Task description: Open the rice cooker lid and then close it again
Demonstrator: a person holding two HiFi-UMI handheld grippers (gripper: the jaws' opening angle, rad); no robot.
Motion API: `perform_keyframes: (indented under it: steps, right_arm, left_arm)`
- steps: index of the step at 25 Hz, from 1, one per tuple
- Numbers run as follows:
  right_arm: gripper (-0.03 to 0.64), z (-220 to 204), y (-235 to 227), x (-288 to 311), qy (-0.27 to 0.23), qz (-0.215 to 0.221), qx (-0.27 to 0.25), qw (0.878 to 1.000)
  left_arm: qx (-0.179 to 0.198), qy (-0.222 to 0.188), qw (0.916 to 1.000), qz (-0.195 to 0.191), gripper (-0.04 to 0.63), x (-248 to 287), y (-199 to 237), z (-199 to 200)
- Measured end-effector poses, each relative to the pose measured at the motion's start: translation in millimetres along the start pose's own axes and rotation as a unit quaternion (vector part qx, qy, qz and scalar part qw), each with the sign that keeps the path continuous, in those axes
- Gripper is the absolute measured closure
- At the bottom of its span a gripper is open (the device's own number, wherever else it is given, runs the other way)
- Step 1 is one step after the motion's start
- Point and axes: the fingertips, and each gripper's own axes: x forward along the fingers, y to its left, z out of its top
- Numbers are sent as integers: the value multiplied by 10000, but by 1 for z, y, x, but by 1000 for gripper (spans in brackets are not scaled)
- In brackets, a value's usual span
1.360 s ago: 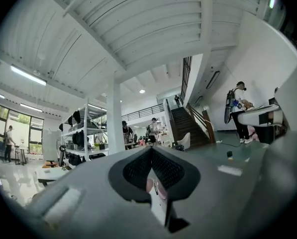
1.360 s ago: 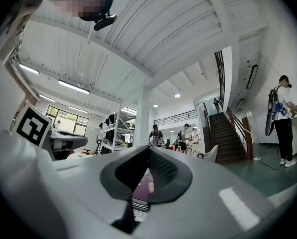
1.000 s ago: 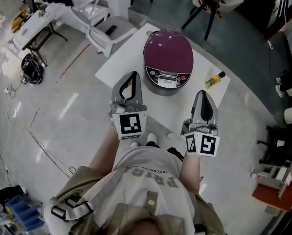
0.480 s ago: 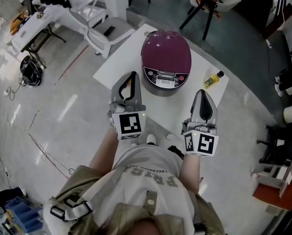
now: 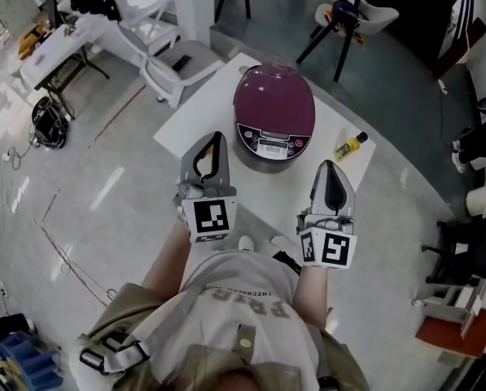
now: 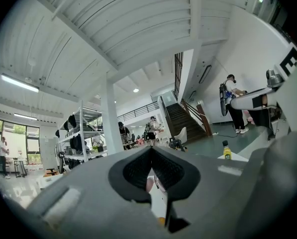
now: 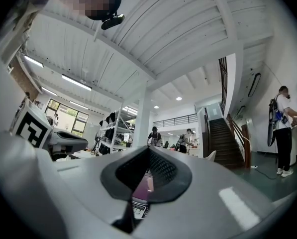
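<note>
A purple rice cooker [image 5: 273, 104] stands on a white table [image 5: 195, 119] with its lid down and its control panel [image 5: 273, 146] facing me. My left gripper [image 5: 215, 137] is shut and empty, held level just short of the cooker's left front. To the right of the panel my right gripper [image 5: 329, 165] is also shut and holds nothing. In the left gripper view the jaws [image 6: 150, 152] meet at the tip. The right gripper view shows its closed jaws [image 7: 148, 151] with a strip of the purple cooker [image 7: 141, 185] behind them.
A small yellow bottle [image 5: 350, 145] lies on the table right of the cooker, also seen as the bottle [image 6: 227, 151] in the left gripper view. White chairs [image 5: 177, 59] stand behind the table. A person [image 7: 283, 128] stands near the staircase.
The head view has shifted slightly, so the cooker sits a little higher in it. Both grippers stay shut and hardly move. The lid stays down.
</note>
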Motion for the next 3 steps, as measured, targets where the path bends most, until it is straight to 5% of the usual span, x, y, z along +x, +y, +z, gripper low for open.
perform_keyframes:
  steps: [3]
  right_arm:
    - [617,-2,5,-3,45,42,-39,10000]
  left_arm:
    - [19,27,10000,-28,586,-6,-1,-2]
